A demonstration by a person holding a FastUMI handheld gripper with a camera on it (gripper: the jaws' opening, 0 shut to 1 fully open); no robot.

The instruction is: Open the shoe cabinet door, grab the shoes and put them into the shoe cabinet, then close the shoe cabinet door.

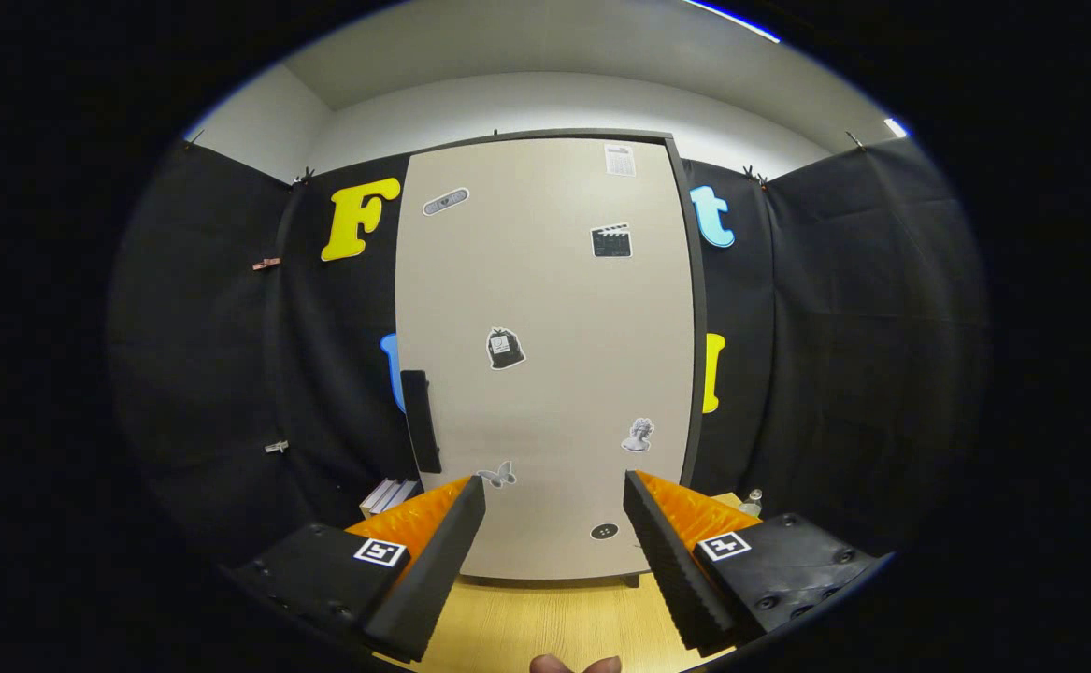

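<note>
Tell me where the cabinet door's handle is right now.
The black handle sits on the left edge of the closed cabinet door, beyond the open gripper, just above its left jaw.

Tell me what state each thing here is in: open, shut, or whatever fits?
Tall beige shoe cabinet door: shut.
Black vertical door handle: untouched, beyond the fingers.
Hand-held gripper: open, holding nothing, facing the door.
Stickers on the door: stuck flat.
</note>
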